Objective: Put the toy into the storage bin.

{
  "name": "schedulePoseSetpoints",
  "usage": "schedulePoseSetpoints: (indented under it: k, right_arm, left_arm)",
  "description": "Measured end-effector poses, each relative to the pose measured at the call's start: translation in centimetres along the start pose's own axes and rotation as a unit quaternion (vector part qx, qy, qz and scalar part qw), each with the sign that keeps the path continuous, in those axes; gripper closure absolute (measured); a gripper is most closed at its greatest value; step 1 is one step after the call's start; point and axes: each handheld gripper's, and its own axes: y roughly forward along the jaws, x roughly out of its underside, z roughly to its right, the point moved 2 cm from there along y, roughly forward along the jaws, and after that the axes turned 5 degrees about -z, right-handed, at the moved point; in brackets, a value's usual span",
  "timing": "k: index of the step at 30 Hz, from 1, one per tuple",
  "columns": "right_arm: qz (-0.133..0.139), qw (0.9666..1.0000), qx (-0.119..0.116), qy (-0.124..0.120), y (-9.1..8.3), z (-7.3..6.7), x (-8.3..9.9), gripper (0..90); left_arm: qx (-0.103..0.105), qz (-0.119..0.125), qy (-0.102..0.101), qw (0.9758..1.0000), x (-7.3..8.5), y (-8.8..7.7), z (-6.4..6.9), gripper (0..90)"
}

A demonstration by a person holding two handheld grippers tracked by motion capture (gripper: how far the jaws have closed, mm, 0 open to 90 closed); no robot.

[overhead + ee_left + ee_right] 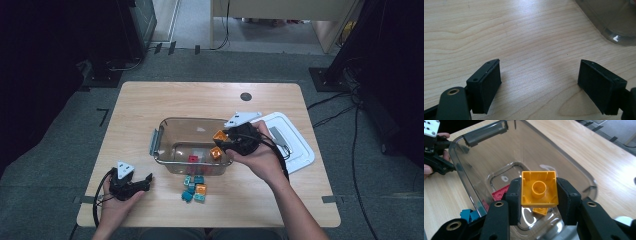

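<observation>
1. Orange block [539, 189] sits pinched between the two black jaws of the right tongs [223, 141], hollow underside facing the camera on those tongs, held above the open clear bin [165, 131].
2. Below the right tongs, the bin floor holds a red block [193, 159] and a second orange block [215, 153]; the rest of the bin floor is bare, with room between the held block and the bin's rim on every side.
3. Beside the right hand [260, 152], on the side away from the bin, a white lid [295, 140] lies flat on the table [150, 100], reaching close to the table's right edge.
4. Between the two tongs, just outside the bin's near wall, a small heap of teal blocks [192, 189] with one orange piece lies on the wood.
5. Left tongs [146, 181] rest low by the table's near left corner, jaws spread wide with only bare wood between them, the bin's corner ahead of them.
6. Right forearm reaches in diagonally from the near edge, the hand wrapped around its tongs, jaws pointing toward the bin; the left hand [117, 200] grips its tongs close to the tabletop.
</observation>
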Motion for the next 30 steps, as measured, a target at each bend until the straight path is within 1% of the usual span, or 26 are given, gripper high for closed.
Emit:
schedulePoseSetpoints:
  k: [3, 5, 6, 8, 14, 18, 20, 22, 24, 30]
  right_arm:
    - [-0.013, 0.9999, -0.001, -0.004, 0.9, -0.3, -0.2, 59.9]
    - [-0.017, 0.9998, -0.002, -0.003, 1.2, -0.4, -0.2, 59.7]
    - [-0.018, 0.9998, -0.003, -0.003, 1.3, -0.4, -0.3, 58.7]
    - [-0.015, 0.9999, -0.006, 0.002, 1.3, -0.4, -0.4, 53.4]
    - [-0.013, 0.9999, -0.003, 0.008, 1.0, -0.2, -0.3, 47.7]
    - [-0.007, 0.9999, 0.003, 0.014, 0.4, 0.1, -0.1, 44.2]
    - [-0.002, 0.9998, 0.010, 0.017, -0.1, 0.3, 0.2, 42.8]
    - [0.001, 0.9996, 0.018, 0.022, -0.6, 0.8, 0.6, 42.1]
    - [0.005, 0.9991, 0.027, 0.032, -1.2, 1.3, 1.2, 41.7]
    - [0.009, 0.9969, 0.047, 0.061, -2.6, 2.7, 3.8, 41.5]
  left_arm:
    - [0.000, 0.000, 0.000, 1.0000, 0.0, 0.0, 0.0, 18.5]
    - [0.000, 0.001, 0.000, 1.0000, 0.0, 0.0, 0.0, 18.6]
    - [0.000, 0.001, 0.000, 1.0000, 0.0, 0.0, 0.0, 18.6]
    - [0.000, 0.001, 0.000, 1.0000, 0.0, 0.0, 0.0, 18.6]
    - [0.000, 0.000, 0.000, 1.0000, 0.0, 0.0, 0.0, 18.6]
    - [0.000, 0.000, 0.000, 1.0000, 0.0, 0.0, 0.0, 18.6]
    - [0.000, 0.000, 0.000, 1.0000, 0.0, 0.0, 0.0, 18.6]
    - [0.000, 0.000, 0.000, 1.0000, 0.0, 0.0, 0.0, 18.5]
    - [0.000, 0.001, -0.001, 1.0000, 0.0, 0.0, 0.0, 18.5]
    - [0.000, 0.000, 0.000, 1.0000, 0.0, 0.0, 0.0, 18.6]
